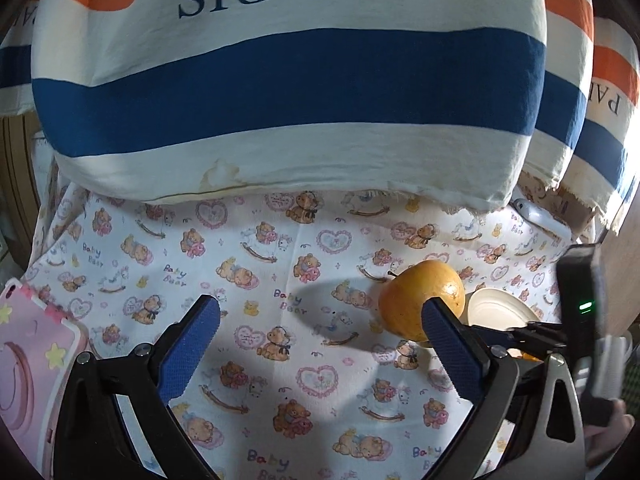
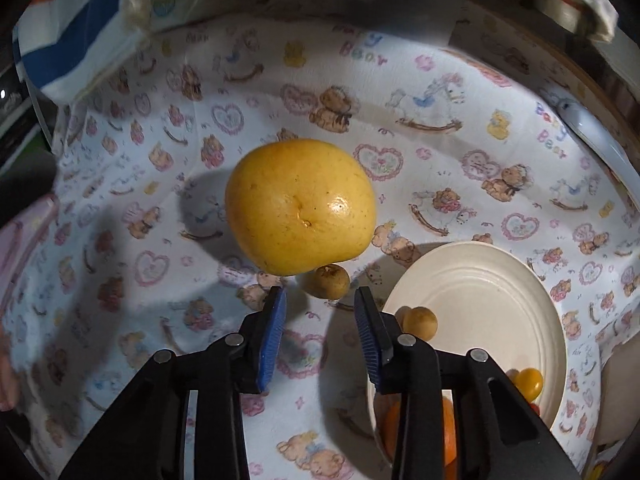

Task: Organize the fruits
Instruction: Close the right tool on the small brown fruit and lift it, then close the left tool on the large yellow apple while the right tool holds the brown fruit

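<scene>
A large yellow pear-like fruit (image 2: 300, 206) lies on the teddy-bear printed cloth (image 2: 400, 128), just ahead of my right gripper (image 2: 320, 312), which is open and empty. A small brown fruit (image 2: 326, 280) lies between that gripper's fingertips and the big fruit. A cream plate (image 2: 480, 320) to the right holds a small tan fruit (image 2: 420, 322), a yellow one (image 2: 528, 382) and an orange one (image 2: 450, 432). In the left wrist view my left gripper (image 1: 320, 320) is open and empty; the big fruit (image 1: 420, 300) and plate (image 1: 500, 308) lie by its right finger.
A striped PARIS cushion (image 1: 280, 80) fills the back. A pink case (image 1: 28, 360) lies at the left edge. A white object (image 1: 540, 216) lies at the back right. The other hand-held gripper body (image 1: 584, 320) stands at the right.
</scene>
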The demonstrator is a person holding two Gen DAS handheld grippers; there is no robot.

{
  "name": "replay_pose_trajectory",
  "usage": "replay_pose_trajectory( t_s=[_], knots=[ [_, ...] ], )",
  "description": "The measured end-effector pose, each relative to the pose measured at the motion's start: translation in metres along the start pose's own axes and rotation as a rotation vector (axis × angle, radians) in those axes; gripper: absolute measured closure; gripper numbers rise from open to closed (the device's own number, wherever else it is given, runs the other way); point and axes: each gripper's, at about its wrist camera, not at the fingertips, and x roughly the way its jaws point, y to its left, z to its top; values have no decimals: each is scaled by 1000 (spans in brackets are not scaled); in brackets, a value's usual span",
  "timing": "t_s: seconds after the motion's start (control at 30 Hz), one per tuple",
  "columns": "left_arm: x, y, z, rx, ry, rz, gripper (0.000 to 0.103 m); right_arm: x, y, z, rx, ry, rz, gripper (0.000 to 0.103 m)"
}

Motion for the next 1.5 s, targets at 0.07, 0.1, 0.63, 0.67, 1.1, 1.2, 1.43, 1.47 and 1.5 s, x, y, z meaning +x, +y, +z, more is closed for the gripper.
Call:
replay_pose_trajectory(
  t_s=[0.07,0.1,0.63,0.67,1.1,1.2,1.43,1.47,1.5],
  knots=[
    [0,1,0,-2,-4,1,3,8,2,3,-20,15,-49,66],
    [0,1,0,0,-8,2,3,12,3,5,-24,20,-56,66],
    [6,-1,-3,47,-20,37,3,27,-12,6,32,43,2,79],
    [6,-2,-4,54,-23,43,3,24,-14,5,36,37,5,79],
    [0,-7,-2,62,-38,5,3,-67,-39,-47,87,-334,7,79],
    [-3,-15,-4,94,-51,-7,3,-86,-47,-51,133,-456,-28,79],
    [2,-31,-10,151,-22,-57,3,-103,-67,-65,206,-609,-85,79],
    [6,-33,-12,155,-2,-66,3,-104,-68,-69,215,-613,-85,79],
    [10,-35,-13,162,19,-76,3,-103,-71,-70,222,-605,-79,79]
  ],
)
